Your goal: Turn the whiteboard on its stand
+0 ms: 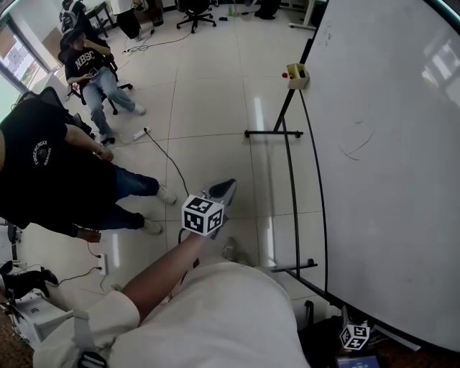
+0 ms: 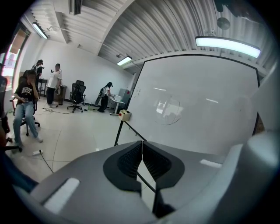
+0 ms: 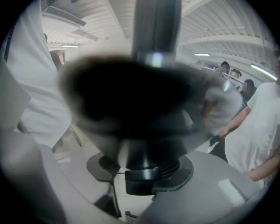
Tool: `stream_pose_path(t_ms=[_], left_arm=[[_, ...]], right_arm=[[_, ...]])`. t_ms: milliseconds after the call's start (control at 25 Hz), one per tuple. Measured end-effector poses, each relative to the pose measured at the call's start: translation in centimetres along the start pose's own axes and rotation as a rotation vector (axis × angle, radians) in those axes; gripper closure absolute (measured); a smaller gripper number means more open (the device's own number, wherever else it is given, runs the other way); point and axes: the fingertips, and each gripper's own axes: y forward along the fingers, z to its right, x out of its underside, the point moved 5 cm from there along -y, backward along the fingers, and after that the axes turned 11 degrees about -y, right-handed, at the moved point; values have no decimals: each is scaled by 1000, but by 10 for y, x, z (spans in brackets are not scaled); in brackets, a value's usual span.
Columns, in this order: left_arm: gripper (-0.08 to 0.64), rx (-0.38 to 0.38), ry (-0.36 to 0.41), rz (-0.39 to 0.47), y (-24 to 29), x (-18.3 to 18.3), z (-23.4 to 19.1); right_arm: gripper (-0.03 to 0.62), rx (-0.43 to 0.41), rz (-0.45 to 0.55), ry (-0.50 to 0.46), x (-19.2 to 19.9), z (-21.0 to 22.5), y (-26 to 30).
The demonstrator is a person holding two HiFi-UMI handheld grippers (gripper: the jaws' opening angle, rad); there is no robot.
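The large whiteboard [image 1: 388, 144] fills the right of the head view, tilted on its black tubular stand [image 1: 291, 187]; the left gripper view shows the whiteboard [image 2: 197, 109] ahead. My left gripper [image 1: 226, 188] hangs in the air over the floor left of the stand, its jaws [image 2: 141, 153] shut with nothing between them. My right gripper [image 1: 352, 332] is low at the board's bottom edge. In the right gripper view its pads [image 3: 175, 168] sit against the neck of a big black knob [image 3: 140, 100] on a metal shaft, blurred and very close.
A small cream box [image 1: 297, 75] with a red dot hangs on the stand's top. A seated person [image 1: 93, 72] and a person in black [image 1: 43, 172] are at the left. A cable [image 1: 162, 154] crosses the tiled floor. An office chair [image 1: 195, 11] stands at the back.
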Motion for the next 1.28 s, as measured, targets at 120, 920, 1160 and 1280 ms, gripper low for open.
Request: stream_pose_path(t_ms=[120, 920, 1160, 1280], left_arm=[[534, 5, -5, -5, 3, 0, -2], [532, 5, 58, -4, 49, -50, -57], [531, 2, 70, 12, 86, -78, -67], [531, 7, 80, 15, 106, -93, -71]], right_arm=[[298, 154, -20, 145, 23, -1, -10], [356, -99, 545, 38, -358, -137, 183], [367, -123, 655, -9, -460, -127, 210], [380, -128, 693, -26, -502, -118, 226]])
